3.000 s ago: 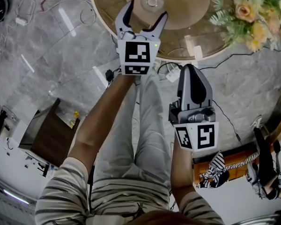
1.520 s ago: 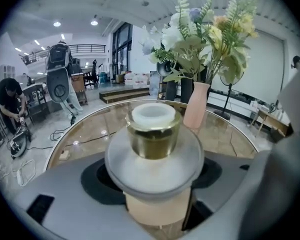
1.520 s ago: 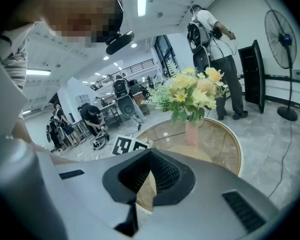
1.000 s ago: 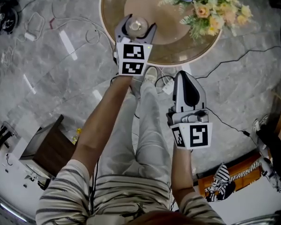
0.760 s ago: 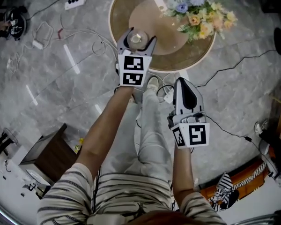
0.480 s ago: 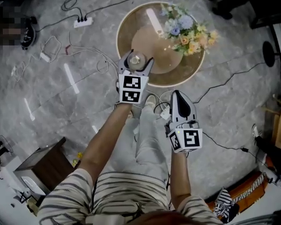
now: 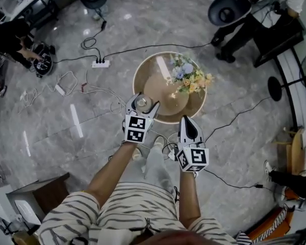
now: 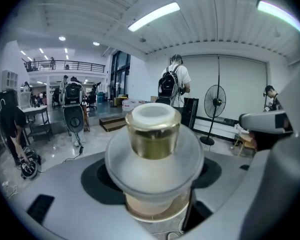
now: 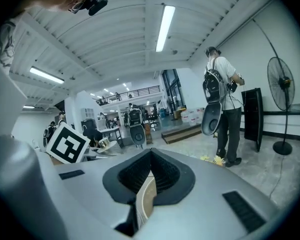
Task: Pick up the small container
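Fingers (image 7: 129,104) of our left gripper (image 7: 144,99) pinch the small container (image 7: 141,103), one on each side. They stand wide apart because the container is fat. We hold it up in the air. From the head view it shows over the near edge of the round table (image 7: 152,74) below us. It is a cloudy little jar with a gold cap (image 8: 154,134) and a white top. It stands upright between the fingers. We see grey floor (image 7: 92,117) under it in the left gripper view. Our right gripper (image 7: 187,121) is just beside the left one, a bit closer to us. Its fingers are pressed together and hold nothing. Flowers (image 7: 189,78) stand on the far side of the table, well apart from the jar. A fan (image 8: 215,103) and a person with a backpack (image 8: 173,84) stand across the room.
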`<state>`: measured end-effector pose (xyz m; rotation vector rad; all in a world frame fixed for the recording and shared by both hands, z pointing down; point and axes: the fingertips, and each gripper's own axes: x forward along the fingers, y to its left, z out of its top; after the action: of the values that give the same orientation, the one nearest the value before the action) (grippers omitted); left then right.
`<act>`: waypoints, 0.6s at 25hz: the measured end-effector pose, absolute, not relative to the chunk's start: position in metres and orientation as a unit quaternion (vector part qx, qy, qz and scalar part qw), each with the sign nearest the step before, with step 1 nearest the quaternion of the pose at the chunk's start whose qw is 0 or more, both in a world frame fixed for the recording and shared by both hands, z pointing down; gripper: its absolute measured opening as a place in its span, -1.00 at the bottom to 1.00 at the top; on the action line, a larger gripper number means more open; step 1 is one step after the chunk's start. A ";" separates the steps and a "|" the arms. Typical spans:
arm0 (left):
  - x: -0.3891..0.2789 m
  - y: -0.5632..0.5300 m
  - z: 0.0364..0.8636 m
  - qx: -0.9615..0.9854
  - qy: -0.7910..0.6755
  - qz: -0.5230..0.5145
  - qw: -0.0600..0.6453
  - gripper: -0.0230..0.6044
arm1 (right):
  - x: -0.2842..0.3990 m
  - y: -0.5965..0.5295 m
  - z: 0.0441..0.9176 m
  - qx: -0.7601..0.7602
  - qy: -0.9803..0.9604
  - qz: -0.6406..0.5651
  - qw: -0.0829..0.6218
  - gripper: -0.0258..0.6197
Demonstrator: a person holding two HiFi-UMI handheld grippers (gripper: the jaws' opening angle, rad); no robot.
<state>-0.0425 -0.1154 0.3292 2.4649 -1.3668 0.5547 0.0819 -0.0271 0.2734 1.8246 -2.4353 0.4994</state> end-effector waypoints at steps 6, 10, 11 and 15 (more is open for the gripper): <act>-0.046 -0.094 0.250 0.864 -0.465 0.161 0.108 0.12 | 0.075 -0.023 0.210 0.589 -0.795 0.145 0.005 -0.90; -0.042 -0.083 0.208 0.873 -0.456 0.147 0.094 0.12 | 0.071 -0.020 0.175 0.582 -0.801 0.140 -0.006 -0.90; -0.042 -0.081 0.200 0.874 -0.455 0.144 0.090 0.12 | 0.069 -0.019 0.169 0.580 -0.802 0.141 -0.010 -0.90; -0.045 -0.073 0.182 0.877 -0.456 0.135 0.071 0.12 | 0.057 -0.019 0.153 0.570 -0.811 0.131 -0.013 -0.90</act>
<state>-0.0448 -0.0734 0.1819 2.6366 -1.3698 0.4062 0.0572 -0.0192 0.1532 1.8059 -2.5699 0.4166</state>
